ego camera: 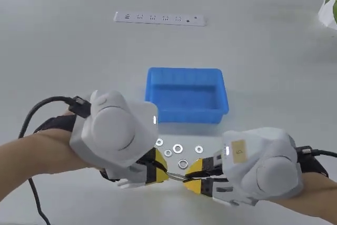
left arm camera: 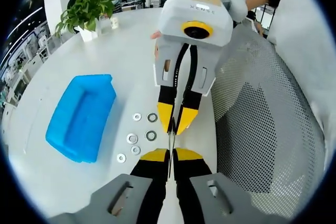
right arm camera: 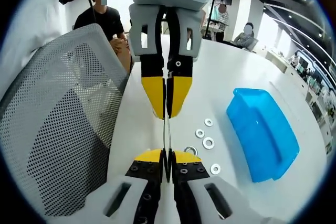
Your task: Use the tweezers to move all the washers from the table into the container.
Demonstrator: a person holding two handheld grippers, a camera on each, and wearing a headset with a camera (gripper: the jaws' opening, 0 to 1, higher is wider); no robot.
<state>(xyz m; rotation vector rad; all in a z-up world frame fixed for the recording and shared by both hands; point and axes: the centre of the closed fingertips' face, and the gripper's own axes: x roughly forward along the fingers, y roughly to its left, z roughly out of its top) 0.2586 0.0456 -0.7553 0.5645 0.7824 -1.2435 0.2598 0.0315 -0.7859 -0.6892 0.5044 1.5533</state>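
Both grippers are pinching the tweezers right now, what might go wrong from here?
The tweezers are thin and pinched at both ends, by the left gripper and the right gripper; they may slip or twist when one lets go. The washers lie close together right beside the gripper tips, so a dropped or swinging tool could scatter them.

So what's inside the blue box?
Nothing shows inside the blue container; the washers lie on the table outside it. Its near wall hides a strip of the floor.
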